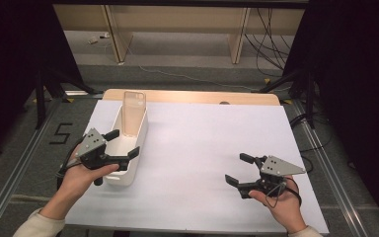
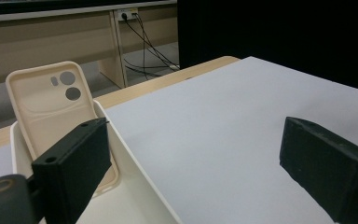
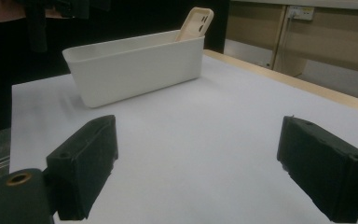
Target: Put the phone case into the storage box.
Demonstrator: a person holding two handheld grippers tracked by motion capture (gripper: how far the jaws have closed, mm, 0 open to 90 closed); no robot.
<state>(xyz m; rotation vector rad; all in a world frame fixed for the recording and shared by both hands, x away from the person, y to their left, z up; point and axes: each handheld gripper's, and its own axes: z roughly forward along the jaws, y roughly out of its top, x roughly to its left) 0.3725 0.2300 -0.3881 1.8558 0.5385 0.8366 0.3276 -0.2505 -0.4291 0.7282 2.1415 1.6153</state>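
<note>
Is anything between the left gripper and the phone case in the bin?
Nothing visible. The left gripper is open over the bin, one jaw inside it, with a clear gap to the phone case leaning at the far end.

Cream soft-plastic phone case [image 1: 133,112] stands tilted at the far end inside the long white plastic bin [image 1: 140,136]; upper left of centre.

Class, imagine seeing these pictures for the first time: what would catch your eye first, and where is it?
Probably the cream phone case, propped upright at the far end of the white bin on the table's left. Next, the left gripper, open over the bin's near end, and the right gripper, open above the white sheet.
</note>
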